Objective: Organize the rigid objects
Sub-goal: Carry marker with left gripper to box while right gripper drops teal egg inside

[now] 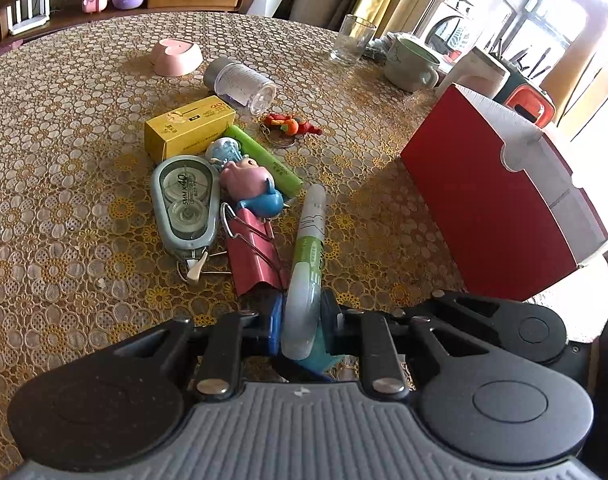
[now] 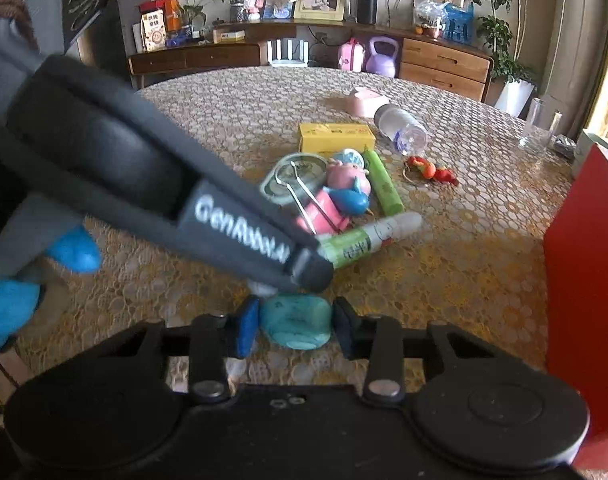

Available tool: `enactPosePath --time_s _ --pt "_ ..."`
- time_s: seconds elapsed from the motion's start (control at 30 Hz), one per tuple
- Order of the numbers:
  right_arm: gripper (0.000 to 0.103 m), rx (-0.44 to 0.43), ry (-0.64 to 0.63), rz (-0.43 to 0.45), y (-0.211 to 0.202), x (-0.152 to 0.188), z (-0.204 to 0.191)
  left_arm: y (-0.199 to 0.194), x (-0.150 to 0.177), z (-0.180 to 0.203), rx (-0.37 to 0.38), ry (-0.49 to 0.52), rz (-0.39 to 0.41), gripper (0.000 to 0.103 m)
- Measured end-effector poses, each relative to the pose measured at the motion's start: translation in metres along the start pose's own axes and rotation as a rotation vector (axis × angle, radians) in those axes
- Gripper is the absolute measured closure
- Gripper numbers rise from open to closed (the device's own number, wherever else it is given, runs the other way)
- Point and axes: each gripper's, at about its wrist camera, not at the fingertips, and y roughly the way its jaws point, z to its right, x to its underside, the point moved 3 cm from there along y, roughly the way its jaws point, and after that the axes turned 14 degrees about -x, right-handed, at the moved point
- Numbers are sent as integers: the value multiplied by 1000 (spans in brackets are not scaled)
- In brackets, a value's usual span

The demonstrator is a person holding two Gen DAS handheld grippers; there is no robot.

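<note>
Left tool (image 1: 301,320) was clamped on the correction pen (image 1: 310,248), ready for the red box (image 1: 492,216); right tool (image 2: 293,326) straddled a teal eraser (image 2: 295,322) on the desk (image 2: 464,248), pads not quite touching.

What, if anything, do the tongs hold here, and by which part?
The left tongs are shut on the green-and-white correction pen at its translucent rear end. The right tongs flank a teal rounded object; contact unclear.
</note>
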Motion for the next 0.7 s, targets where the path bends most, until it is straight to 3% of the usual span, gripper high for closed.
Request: enactPosePath --time_s 0.2,0.4,0.7 --pt "65 14 19 -8 -20 11 6 -11 -4 5 -10 3 24 85" --pt "65 41 87 42 -52 8 21 -24 -11 12 -47 17 49 85" --pt "65 74 69 136 -114 0 29 -42 -37 27 -130 69 121 85"
